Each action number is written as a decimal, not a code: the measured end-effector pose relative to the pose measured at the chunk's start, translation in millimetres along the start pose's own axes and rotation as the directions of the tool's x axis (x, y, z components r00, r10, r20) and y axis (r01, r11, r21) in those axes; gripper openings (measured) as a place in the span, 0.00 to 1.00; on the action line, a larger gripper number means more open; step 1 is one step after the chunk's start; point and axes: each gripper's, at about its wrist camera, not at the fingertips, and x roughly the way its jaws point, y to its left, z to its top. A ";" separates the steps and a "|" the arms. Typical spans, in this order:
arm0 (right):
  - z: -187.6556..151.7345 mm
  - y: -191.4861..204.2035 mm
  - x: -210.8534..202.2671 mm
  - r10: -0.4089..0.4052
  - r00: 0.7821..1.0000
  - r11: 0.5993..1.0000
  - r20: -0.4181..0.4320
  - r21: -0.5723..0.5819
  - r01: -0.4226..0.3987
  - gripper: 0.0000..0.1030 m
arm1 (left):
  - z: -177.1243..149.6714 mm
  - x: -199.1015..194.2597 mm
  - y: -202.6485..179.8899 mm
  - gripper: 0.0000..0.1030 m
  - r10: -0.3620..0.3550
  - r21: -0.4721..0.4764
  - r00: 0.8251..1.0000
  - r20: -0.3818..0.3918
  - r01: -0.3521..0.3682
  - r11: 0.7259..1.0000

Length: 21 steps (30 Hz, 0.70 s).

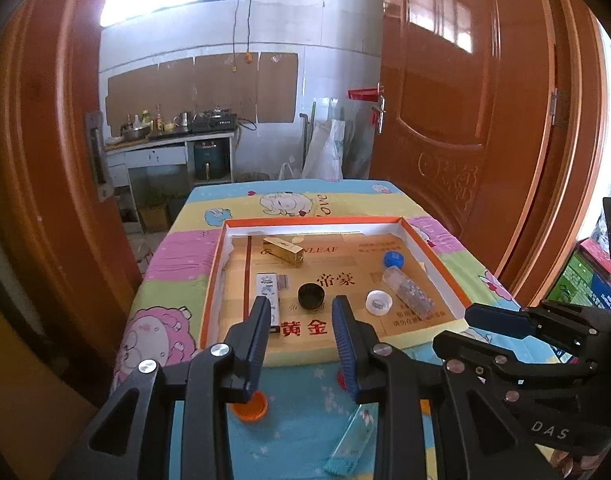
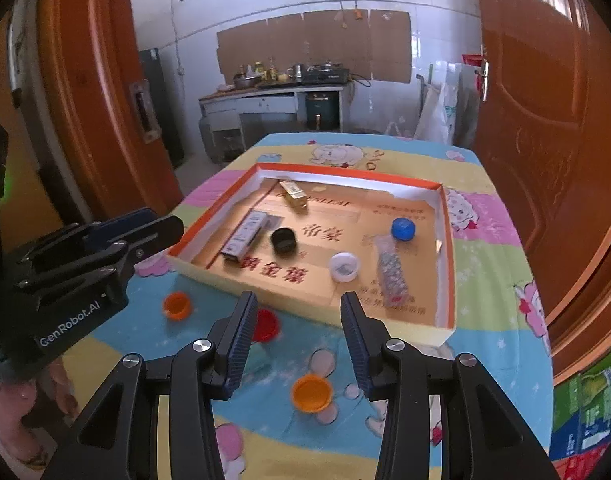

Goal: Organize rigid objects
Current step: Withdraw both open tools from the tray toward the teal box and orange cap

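Note:
An orange-rimmed shallow box [image 1: 213, 264] [image 2: 449, 240] lies on the table. In it are a gold box [image 1: 283, 249] [image 2: 293, 196], a white flat pack [image 1: 267, 292] [image 2: 245, 234], a black cap [image 1: 310, 297] [image 2: 283, 241], a white cap [image 1: 378, 302] [image 2: 344, 266], a blue cap [image 1: 393, 259] [image 2: 403, 229] and a clear tube [image 1: 411, 290] [image 2: 391, 270]. In front lie orange caps [image 1: 251, 407] [image 2: 176, 306] [image 2: 311, 392], a red cap [image 2: 267, 325] and a light-blue pack [image 1: 351, 440]. My left gripper [image 1: 301, 344] and right gripper [image 2: 297, 340] are open and empty, above the front of the table.
The table has a cartoon-print cloth [image 1: 293, 204] [image 2: 493, 280]. Wooden doors [image 1: 465, 120] [image 2: 537, 120] stand at both sides. A kitchen counter [image 1: 169, 140] is behind. Coloured cartons [image 2: 585, 400] sit at the right on the floor.

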 end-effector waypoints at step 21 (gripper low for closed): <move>-47.5 20.6 -50.3 -0.004 0.998 1.000 0.063 0.000 0.004 0.43 | -50.1 -63.4 -1.7 0.31 -0.024 0.024 0.999 0.029 0.023 0.999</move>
